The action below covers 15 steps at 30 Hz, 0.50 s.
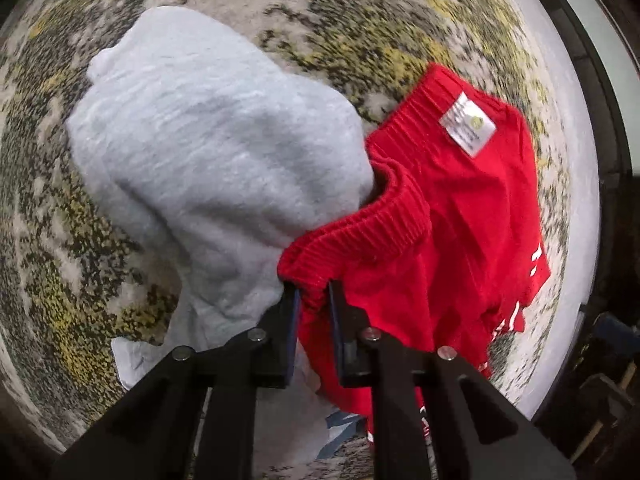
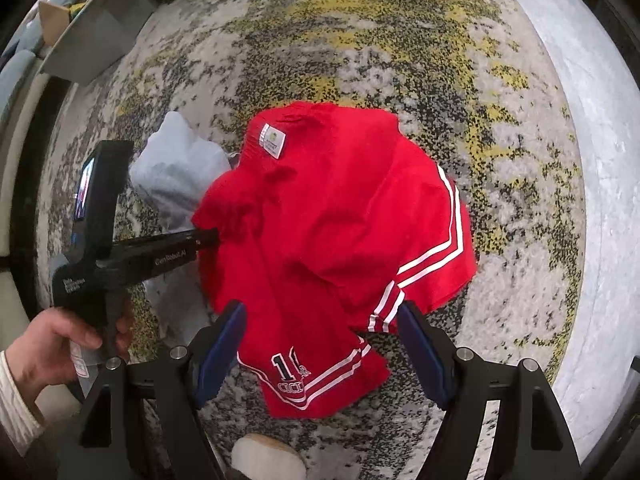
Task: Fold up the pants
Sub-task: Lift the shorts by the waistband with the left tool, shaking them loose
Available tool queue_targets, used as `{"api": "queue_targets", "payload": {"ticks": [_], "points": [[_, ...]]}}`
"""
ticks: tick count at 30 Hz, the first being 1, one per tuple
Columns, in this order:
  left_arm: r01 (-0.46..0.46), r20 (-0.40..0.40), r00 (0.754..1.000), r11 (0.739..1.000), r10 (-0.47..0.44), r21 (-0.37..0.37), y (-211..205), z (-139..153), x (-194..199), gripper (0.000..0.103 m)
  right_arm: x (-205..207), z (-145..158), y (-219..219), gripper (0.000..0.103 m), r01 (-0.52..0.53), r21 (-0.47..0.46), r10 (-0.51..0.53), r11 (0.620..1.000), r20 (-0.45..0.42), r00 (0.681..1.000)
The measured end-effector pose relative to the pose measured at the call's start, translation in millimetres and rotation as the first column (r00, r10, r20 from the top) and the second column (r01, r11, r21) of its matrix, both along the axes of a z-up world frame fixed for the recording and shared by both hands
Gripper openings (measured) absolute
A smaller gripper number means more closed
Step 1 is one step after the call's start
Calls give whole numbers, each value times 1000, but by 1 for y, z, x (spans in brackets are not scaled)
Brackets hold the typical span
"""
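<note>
Pinching the ribbed waistband, the left gripper [image 1: 312, 292] was clamped on the red shorts [image 1: 452, 216], which hung right at its tips, with a grey garment [image 1: 208, 140] just to the left. Seen from the other side, the right gripper [image 2: 320, 344] was held wide apart, nothing between its pads, above the striped leg hem [image 2: 332, 376]. That hem should be caught squarely before any lifting is tried.

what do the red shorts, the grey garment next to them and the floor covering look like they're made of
Red shorts: matte, smooth-looking knit, probably cotton or a blend; ribbed waistband, printed-looking white stripes, sewn-in label.
Grey garment: soft, fuzzy heathered fabric, likely fleece or sweatshirt jersey.
Rug: short woven pile, speckled grey, black and yellow; the fibre can't be told.
</note>
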<state>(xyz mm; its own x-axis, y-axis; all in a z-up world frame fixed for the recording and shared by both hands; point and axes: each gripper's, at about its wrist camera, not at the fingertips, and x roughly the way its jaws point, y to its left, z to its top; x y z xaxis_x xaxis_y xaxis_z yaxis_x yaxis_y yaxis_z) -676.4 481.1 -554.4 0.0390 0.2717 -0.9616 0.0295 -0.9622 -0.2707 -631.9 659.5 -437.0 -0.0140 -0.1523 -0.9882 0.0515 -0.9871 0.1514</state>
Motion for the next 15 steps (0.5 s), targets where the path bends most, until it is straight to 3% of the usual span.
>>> {"api": "queue_targets", "payload": {"ticks": [2,6,8,9,11,15], "points": [[-10,-3,1000,1000,10,4,4,2,1,12,-1,0,1,74,11,-6,-11,1000,1,1000],[162,-156,977,983,-148,82,38,40,7,13,0,0,1,74,24,-10,-23,1000,4,1000],[194,-197,964,979,-178,61,47,53,5,20,-1,0,-1,74,17,-12,-17,1000,2,1000],[198,-196,963,980,-187,36,53,52,-7,22,-1,1,-2,74,13,-12,-13,1000,2,1000],[172,-155,974,984,-163,50,24,38,-15,23,-2,3,-3,74,9,-15,-9,1000,-6,1000],[129,-114,986,991,-124,45,12,30,-10,23,-3,2,-1,74,23,-21,-23,1000,-8,1000]]}}
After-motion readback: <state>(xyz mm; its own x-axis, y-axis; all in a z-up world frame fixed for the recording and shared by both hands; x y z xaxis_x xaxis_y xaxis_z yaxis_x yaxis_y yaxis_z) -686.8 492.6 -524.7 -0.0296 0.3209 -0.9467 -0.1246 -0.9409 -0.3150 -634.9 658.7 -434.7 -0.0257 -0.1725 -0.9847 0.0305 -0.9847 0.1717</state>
